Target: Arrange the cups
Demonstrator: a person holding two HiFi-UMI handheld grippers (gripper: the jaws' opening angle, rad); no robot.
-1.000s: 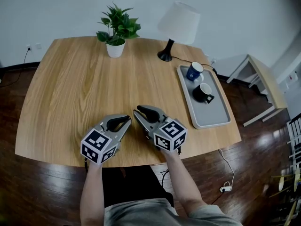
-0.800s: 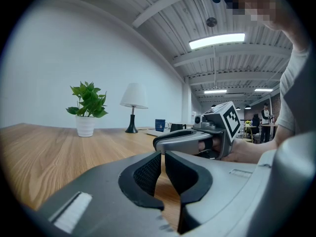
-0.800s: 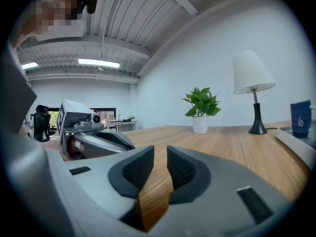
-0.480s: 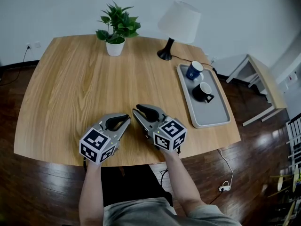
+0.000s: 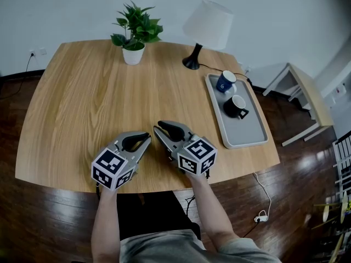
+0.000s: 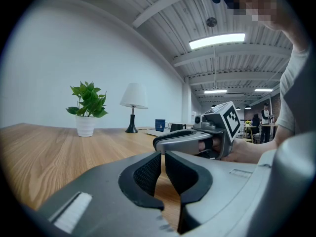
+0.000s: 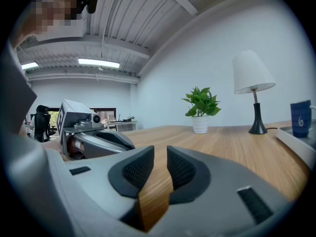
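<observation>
Two probably stiff, slick, breakable cups, the blue cup (image 5: 226,82) and black cup (image 5: 235,107), sit on the tray (image 5: 250,137), best pinched across the rim, while left gripper (image 5: 146,137) and right gripper (image 5: 158,128) rest empty, jaws together.

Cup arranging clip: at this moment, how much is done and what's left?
Looks done: the blue cup and black cup both sit on the grey tray. In hand: nothing; the left gripper and right gripper rest shut and empty near the table edge. Left: unclear, perhaps nothing, or the job has not begun.
</observation>
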